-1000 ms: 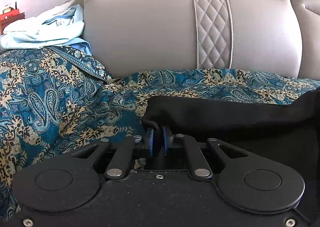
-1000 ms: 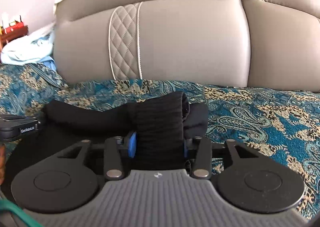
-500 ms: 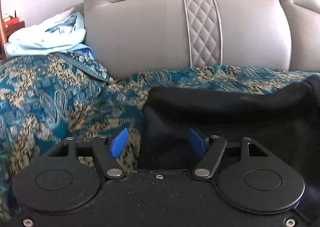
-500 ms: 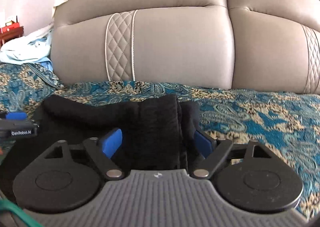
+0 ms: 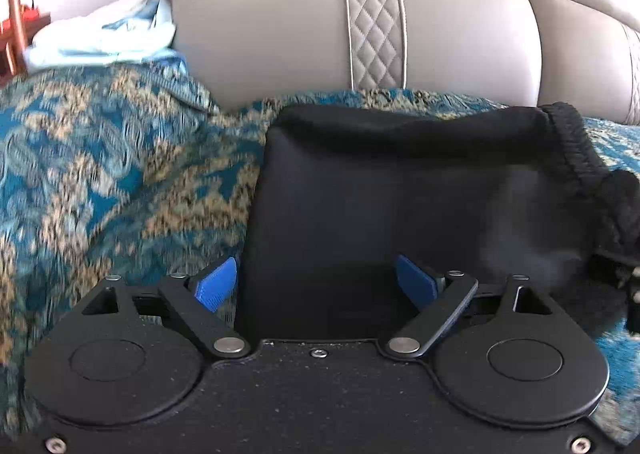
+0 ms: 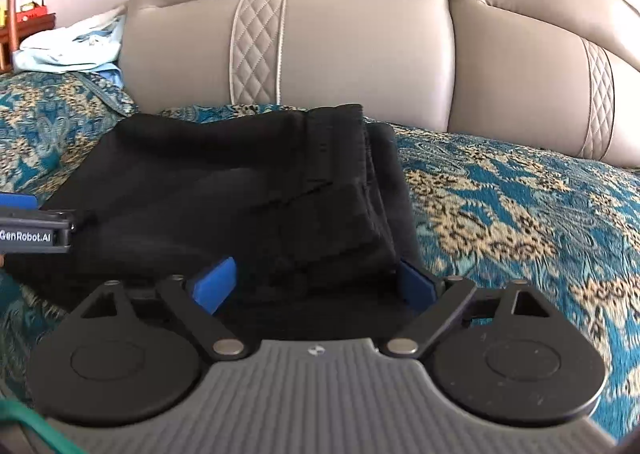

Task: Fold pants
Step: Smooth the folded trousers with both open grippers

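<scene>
The black pants lie folded in a thick rectangular stack on the teal patterned sofa cover. Their ribbed waistband lies on top at the right side of the stack. My left gripper is open, its blue pads either side of the stack's near left edge, holding nothing. My right gripper is open over the near right part of the pants, empty. The left gripper's finger shows at the left edge of the right wrist view.
The grey leather sofa backrest rises right behind the pants. A heap of pale blue clothes lies at the far left on the sofa arm. A red object on a wooden stand is beyond it.
Both grippers were shut on the pants a second ago; they have opened, let the cloth go and drawn back toward me. The pants now rest folded on the sofa.
</scene>
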A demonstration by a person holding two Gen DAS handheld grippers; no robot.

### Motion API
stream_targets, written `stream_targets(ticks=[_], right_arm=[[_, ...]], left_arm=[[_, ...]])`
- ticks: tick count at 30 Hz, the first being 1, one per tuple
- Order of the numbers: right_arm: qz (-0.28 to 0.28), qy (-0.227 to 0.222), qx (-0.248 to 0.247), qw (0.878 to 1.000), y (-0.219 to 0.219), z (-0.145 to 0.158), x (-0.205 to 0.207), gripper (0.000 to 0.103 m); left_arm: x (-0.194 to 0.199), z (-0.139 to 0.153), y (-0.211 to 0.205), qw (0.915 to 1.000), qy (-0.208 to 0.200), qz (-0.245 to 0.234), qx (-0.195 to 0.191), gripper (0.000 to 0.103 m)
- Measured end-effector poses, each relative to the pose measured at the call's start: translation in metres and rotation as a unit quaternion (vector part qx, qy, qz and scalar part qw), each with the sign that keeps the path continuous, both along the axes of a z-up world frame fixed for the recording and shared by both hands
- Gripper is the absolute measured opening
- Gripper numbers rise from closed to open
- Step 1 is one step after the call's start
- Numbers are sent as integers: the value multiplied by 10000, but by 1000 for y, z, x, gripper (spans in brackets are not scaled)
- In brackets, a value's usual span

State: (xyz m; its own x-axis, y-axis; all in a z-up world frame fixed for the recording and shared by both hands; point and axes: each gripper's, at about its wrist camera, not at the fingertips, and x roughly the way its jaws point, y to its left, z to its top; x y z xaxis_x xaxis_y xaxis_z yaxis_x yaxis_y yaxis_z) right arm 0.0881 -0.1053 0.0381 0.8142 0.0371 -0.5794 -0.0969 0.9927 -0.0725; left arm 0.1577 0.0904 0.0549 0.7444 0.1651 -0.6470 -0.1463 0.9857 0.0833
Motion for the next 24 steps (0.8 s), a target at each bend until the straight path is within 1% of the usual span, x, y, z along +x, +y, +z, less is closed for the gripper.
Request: stream_targets(ticks=[2,3,5,6,9,13,19,22,24], right_arm=[[57,-48,-23,10000,0,0,-11,95],[61,-71,-32,10000,1,2,-14,96],[130,-191,98,9997,0,9,-22,99],[154,-258,193,9994,-2,12,-25,103],[108,-388,360,9985,-7,17,-32,103],[10,-379,457,9982,-11,18,-36,103],[-50,-377,460,9982,-10,13,-46,103],[-18,-435,283,9987,-6,9,-49,103],[-82,-461,198,9987,-5,8,-48,103]], left_arm=[[-8,7,-3,10000,27,94,-7,89],[-14,11,-5,9999,11,142,15,91],[-23,18,-9,9998,-51,175,62,96],[-27,21,-11,9998,-86,155,93,96],[-34,27,-18,9996,-148,70,220,98],[-40,26,-25,9994,-129,42,310,100],[-42,13,-26,9998,9,159,125,100],[-39,8,-24,9999,65,81,-45,101],[-31,8,-23,9997,249,-10,-69,101]])
